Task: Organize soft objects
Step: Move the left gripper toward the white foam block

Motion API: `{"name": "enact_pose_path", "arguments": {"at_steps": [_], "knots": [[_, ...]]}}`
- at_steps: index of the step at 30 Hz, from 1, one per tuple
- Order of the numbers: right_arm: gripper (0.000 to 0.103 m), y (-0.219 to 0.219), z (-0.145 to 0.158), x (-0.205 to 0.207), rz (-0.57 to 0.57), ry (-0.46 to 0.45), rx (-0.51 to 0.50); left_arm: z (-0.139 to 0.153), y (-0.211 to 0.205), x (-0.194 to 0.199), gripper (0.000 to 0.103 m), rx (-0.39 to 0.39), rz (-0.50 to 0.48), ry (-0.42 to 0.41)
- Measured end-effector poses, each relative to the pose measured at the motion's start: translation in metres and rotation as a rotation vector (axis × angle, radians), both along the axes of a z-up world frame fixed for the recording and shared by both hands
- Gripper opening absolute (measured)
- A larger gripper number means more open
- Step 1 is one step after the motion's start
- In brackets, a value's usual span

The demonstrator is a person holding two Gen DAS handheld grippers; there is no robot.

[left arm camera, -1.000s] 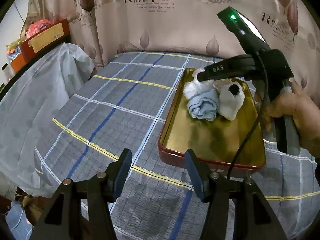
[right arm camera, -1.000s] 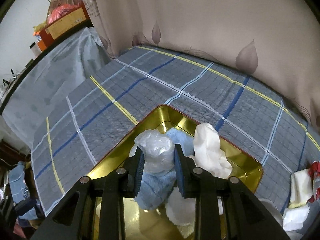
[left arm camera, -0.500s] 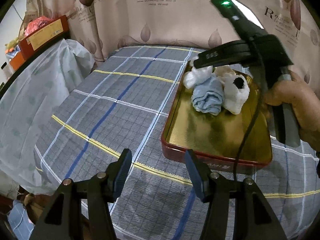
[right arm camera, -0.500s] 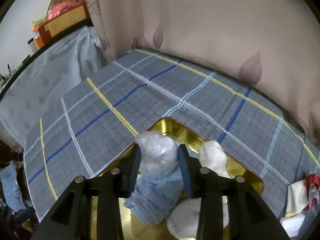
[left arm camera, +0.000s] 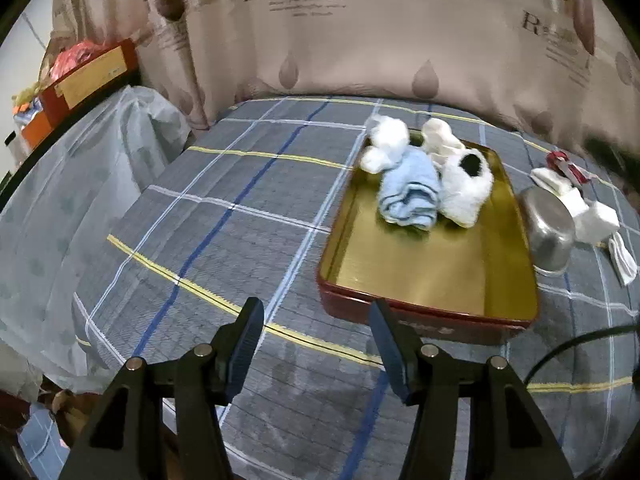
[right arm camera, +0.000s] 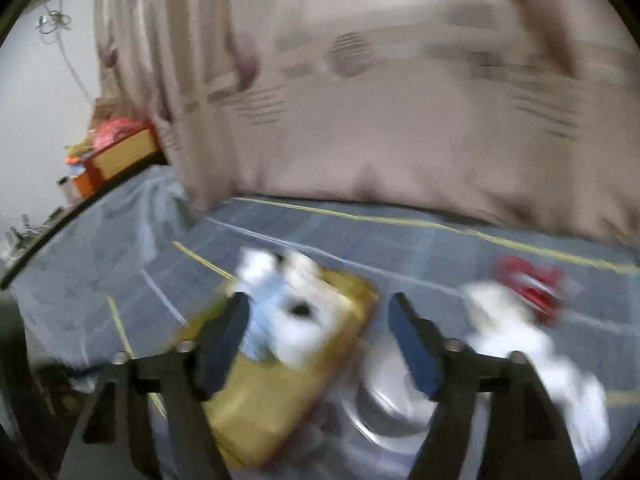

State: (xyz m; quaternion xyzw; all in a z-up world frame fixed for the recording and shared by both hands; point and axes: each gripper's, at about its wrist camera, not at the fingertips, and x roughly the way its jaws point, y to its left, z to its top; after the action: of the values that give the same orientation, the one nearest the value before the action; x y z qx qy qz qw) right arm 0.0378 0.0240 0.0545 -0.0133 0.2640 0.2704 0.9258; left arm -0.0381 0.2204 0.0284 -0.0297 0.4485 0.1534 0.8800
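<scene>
a home bedroom is showing here: a grey plaid bedsheet with blue and yellow stripes is covering the bed, a beige printed leaf-pattern curtain is hanging behind it, and a red-and-yellow cardboard box is sitting on a side ledge.

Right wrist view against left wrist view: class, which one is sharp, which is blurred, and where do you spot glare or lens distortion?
Left wrist view: mostly sharp; the gold tray mirrors the blue towel, straight bedsheet stripes bow with the fisheye, and the far right edge smears. Right wrist view: heavy motion blur; tray and white cloths streak, and only the open right gripper stays fairly crisp.
</scene>
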Motion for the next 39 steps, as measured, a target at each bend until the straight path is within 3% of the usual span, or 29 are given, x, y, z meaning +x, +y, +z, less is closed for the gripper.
{"name": "enact_pose_path", "arguments": {"at_steps": [3, 7, 12, 16, 18, 23, 26, 28, 31, 33, 37, 39], "knots": [[0.077, -0.068, -0.021, -0.035, -0.159, -0.027, -0.061, 0.006, -0.012, -0.002, 0.056, 0.003, -0.035, -0.012], [0.077, -0.169, -0.051, -0.056, -0.416, 0.019, -0.172, 0.016, -0.031, -0.002, 0.056, -0.027, -0.101, -0.031], [0.077, -0.258, -0.071, -0.063, -0.623, 0.054, -0.261, 0.025, -0.056, 0.013, 0.056, -0.130, -0.193, -0.018], [0.077, -0.286, -0.092, -0.061, -0.674, 0.099, -0.234, 0.035, -0.077, 0.037, 0.056, -0.213, -0.272, 0.011], [0.077, -0.292, -0.099, -0.057, -0.680, 0.145, -0.213, 0.041, -0.092, 0.051, 0.056, -0.214, -0.312, 0.026], [0.080, -0.299, -0.100, -0.055, -0.678, 0.157, -0.187, 0.052, -0.138, 0.088, 0.056, -0.238, -0.437, 0.063], [0.080, -0.299, -0.101, -0.053, -0.670, 0.167, -0.179, 0.057, -0.179, 0.111, 0.057, -0.146, -0.591, 0.030], [0.081, -0.301, -0.103, -0.053, -0.666, 0.168, -0.156, 0.057, -0.206, 0.120, 0.056, -0.074, -0.755, -0.008], [0.081, -0.309, -0.103, -0.059, -0.664, 0.178, -0.099, 0.048, -0.256, 0.116, 0.057, 0.261, -0.989, -0.115], [0.081, -0.316, -0.104, -0.059, -0.664, 0.192, -0.054, 0.036, -0.276, 0.115, 0.057, 0.388, -1.093, -0.138], [0.081, -0.319, -0.104, -0.059, -0.655, 0.198, -0.014, 0.014, -0.302, 0.126, 0.057, 0.485, -1.215, -0.106], [0.081, -0.319, -0.103, -0.060, -0.645, 0.197, -0.004, 0.012, -0.307, 0.134, 0.057, 0.475, -1.237, -0.119]]}}
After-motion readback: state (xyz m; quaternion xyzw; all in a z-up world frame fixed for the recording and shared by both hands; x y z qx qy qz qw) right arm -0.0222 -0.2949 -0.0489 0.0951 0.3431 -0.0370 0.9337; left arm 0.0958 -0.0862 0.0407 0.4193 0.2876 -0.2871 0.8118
